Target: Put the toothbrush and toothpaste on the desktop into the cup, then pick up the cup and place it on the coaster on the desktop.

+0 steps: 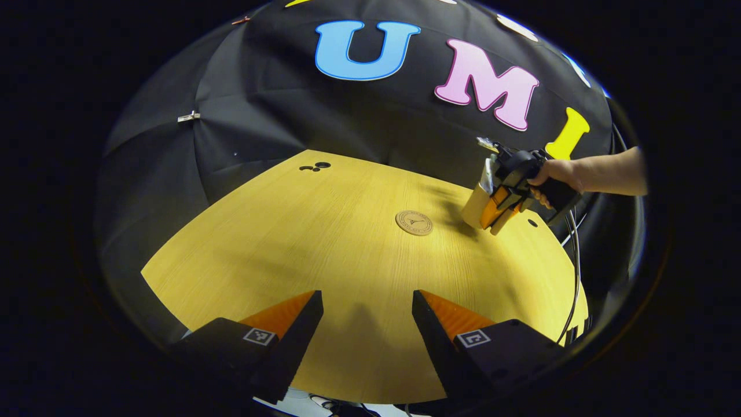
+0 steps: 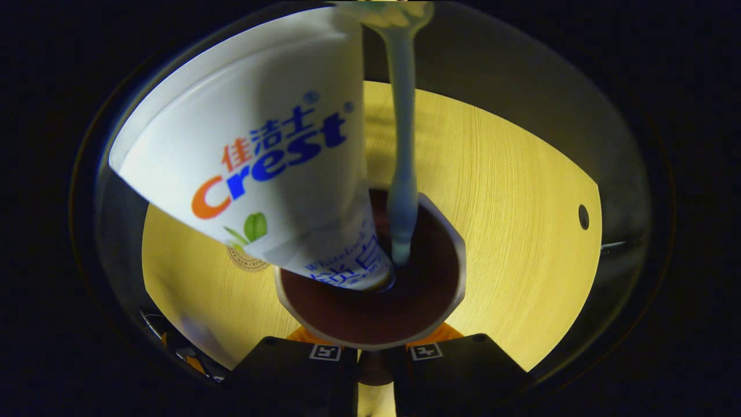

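Note:
My right gripper (image 2: 373, 347) is shut on the near rim of the tan cup (image 2: 457, 255), which has a dark brown inside. The white toothpaste tube (image 2: 255, 150) and the pale toothbrush (image 2: 402, 145) stand in it, leaning out over the rim. In the left gripper view a hand holds that right gripper (image 1: 501, 211), with the cup (image 1: 476, 205) tilted just right of the round cork coaster (image 1: 414, 222). The coaster (image 2: 246, 260) peeks out under the tube. My left gripper (image 1: 367, 313) stands open over the near table, holding nothing.
The round yellow wooden table (image 1: 324, 243) has small holes at its far edge (image 1: 315, 167) and one hole (image 1: 531, 222) near the cup. A cable (image 1: 573, 260) hangs from the right gripper past the table's right edge.

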